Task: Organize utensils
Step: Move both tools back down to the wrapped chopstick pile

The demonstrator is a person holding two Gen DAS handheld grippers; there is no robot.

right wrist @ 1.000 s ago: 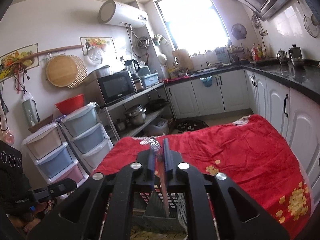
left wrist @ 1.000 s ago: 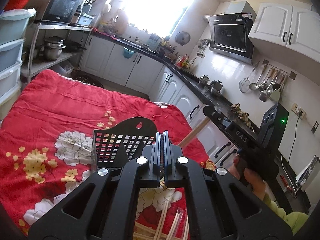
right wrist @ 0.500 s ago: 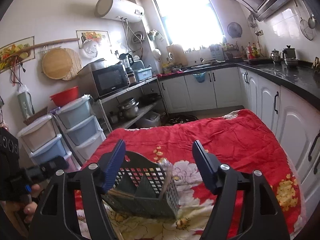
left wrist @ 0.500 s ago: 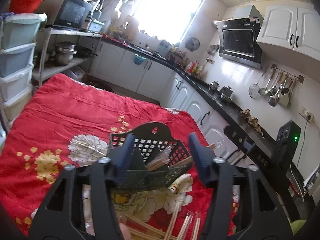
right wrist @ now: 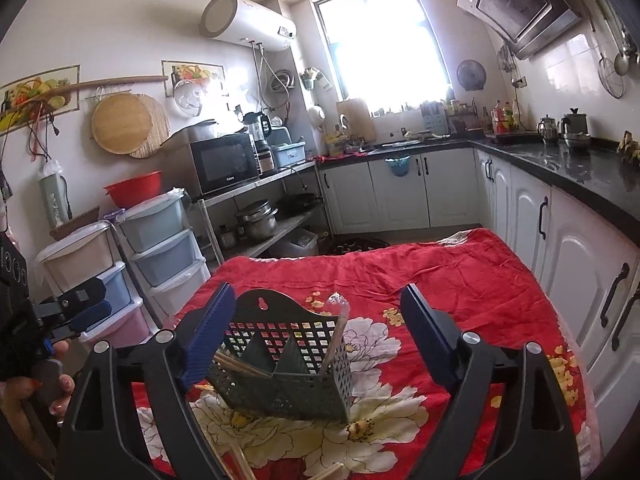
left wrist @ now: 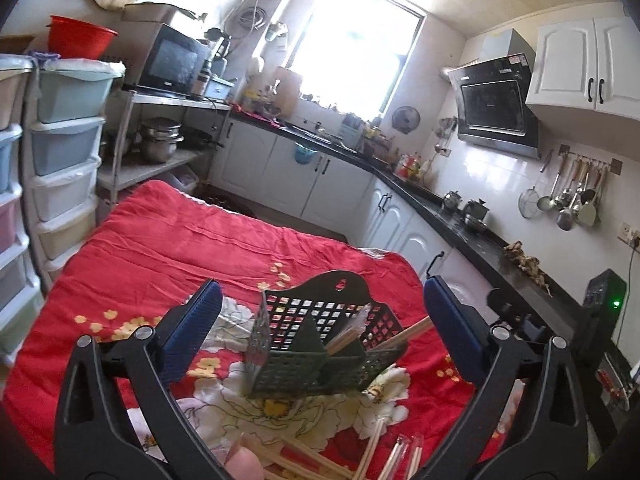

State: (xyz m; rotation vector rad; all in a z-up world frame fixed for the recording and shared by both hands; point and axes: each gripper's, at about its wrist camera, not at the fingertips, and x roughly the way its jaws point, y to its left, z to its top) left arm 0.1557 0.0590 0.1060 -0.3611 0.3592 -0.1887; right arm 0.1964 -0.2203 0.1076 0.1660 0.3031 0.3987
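On red cloth (left wrist: 168, 248): green basket (left wrist: 320, 356), chopsticks (left wrist: 344, 338) inside; more chopsticks (left wrist: 304, 460) loose on near side. Left gripper (left wrist: 322, 336) and right gripper (right wrist: 316, 334): both spread wide, empty.

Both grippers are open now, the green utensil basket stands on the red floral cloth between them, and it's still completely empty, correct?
Not quite: the basket is not empty. The right wrist view shows wooden chopsticks in its left compartment and a wrapped pair in the right one. The rest holds: left gripper and right gripper are open, basket on the red cloth.
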